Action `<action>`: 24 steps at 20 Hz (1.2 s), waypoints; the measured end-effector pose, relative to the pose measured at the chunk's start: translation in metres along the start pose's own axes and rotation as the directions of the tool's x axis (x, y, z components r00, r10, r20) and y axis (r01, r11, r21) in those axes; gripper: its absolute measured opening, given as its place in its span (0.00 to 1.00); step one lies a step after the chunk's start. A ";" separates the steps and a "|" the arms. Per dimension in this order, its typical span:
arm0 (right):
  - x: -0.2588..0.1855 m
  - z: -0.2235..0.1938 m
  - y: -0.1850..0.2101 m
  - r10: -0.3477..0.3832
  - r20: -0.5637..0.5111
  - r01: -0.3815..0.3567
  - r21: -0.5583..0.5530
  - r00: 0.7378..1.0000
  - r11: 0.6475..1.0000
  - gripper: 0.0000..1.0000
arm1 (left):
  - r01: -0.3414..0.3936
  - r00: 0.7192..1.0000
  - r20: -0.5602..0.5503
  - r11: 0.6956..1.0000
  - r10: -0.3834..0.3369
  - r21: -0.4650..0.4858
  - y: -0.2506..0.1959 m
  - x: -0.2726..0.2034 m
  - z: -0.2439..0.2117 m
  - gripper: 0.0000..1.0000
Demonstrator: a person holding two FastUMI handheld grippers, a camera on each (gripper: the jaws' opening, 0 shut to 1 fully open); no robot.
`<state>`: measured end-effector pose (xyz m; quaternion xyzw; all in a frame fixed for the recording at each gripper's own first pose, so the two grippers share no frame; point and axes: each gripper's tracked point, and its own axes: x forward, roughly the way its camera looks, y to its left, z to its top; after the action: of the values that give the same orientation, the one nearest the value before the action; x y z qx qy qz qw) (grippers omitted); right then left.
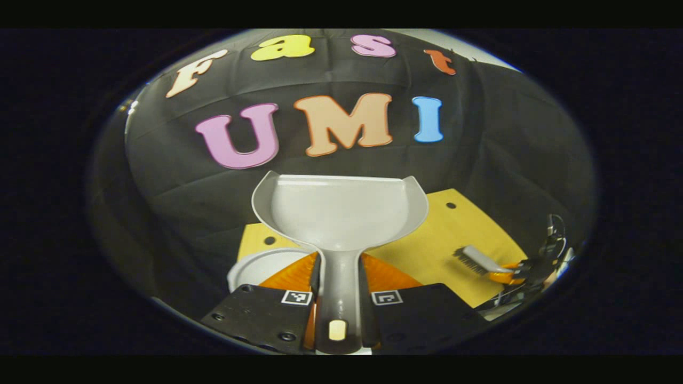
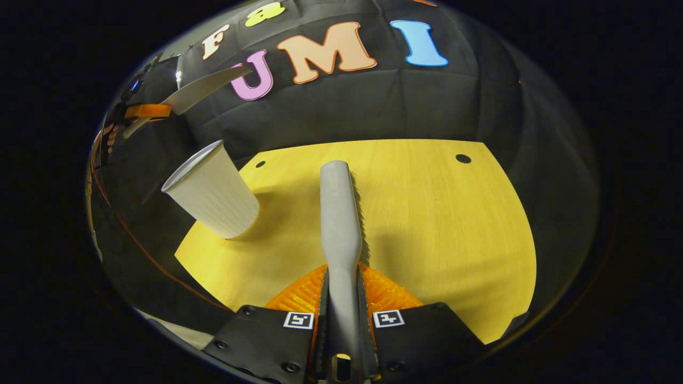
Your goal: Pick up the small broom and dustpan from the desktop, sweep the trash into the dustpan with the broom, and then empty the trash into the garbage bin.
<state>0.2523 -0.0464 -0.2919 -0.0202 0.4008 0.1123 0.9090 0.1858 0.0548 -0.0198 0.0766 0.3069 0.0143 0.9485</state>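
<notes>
My left gripper is shut on the handle of the grey dustpan, which is held in the air with its inside bare. The white garbage bin shows just below and left of the handle. My right gripper is shut on the small grey broom, which points forward over the yellow desktop with its bristles to the right. In the right gripper view the bin stands at the desktop's left edge, and the dustpan hangs high above it in the left gripper.
The yellow desktop has small dark holes near its far corners. The black cloth wall rises close behind it. In the left gripper view the broom and the right gripper sit low at the far right.
</notes>
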 end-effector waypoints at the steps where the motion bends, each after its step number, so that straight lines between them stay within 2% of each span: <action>1: 0.001 -0.007 -0.010 -0.020 -0.010 0.020 0.007 1.000 1.000 0.26 | 0.035 0.999 0.006 0.999 -0.034 -0.026 -0.022 0.013 -0.003 0.26; 4: 0.002 -0.025 -0.032 -0.058 -0.038 0.060 0.043 0.998 0.997 0.26 | 0.088 0.996 -0.014 0.993 -0.090 -0.078 -0.073 0.045 -0.030 0.27; 7: 0.011 -0.040 -0.041 -0.076 -0.063 0.081 0.086 0.995 0.993 0.26 | 0.046 0.997 -0.065 0.995 -0.052 -0.094 -0.090 0.069 -0.081 0.27; 10: 0.027 -0.050 -0.042 -0.098 -0.076 0.106 0.120 0.992 0.987 0.26 | 0.006 0.989 -0.147 0.996 -0.019 -0.092 -0.103 0.074 -0.152 0.27; 15: 0.061 -0.073 -0.019 -0.097 -0.124 0.114 0.137 0.988 0.984 0.26 | -0.055 0.978 -0.208 0.988 0.025 -0.143 -0.110 0.097 -0.258 0.27; 17: 0.073 -0.078 -0.016 -0.094 -0.142 0.113 0.130 0.985 0.985 0.26 | -0.072 0.969 -0.244 0.989 0.038 -0.129 -0.111 0.105 -0.294 0.28; 19: 0.083 -0.086 -0.014 -0.086 -0.158 0.108 0.138 0.984 0.985 0.26 | -0.093 0.963 -0.265 0.985 0.052 -0.144 -0.109 0.109 -0.318 0.29; 20: 0.086 -0.089 -0.014 -0.080 -0.162 0.104 0.142 0.984 0.984 0.26 | -0.097 0.961 -0.272 0.981 0.049 -0.166 -0.109 0.109 -0.326 0.27; 24: 0.083 -0.090 -0.016 -0.076 -0.153 0.097 0.133 0.985 0.986 0.27 | -0.135 0.955 -0.291 0.956 0.056 -0.260 -0.115 0.102 -0.349 0.29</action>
<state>0.2447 -0.0580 -0.4142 0.0179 0.4727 0.0426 0.8800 0.0621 -0.0033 -0.3760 -0.0447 0.4289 0.1143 0.8950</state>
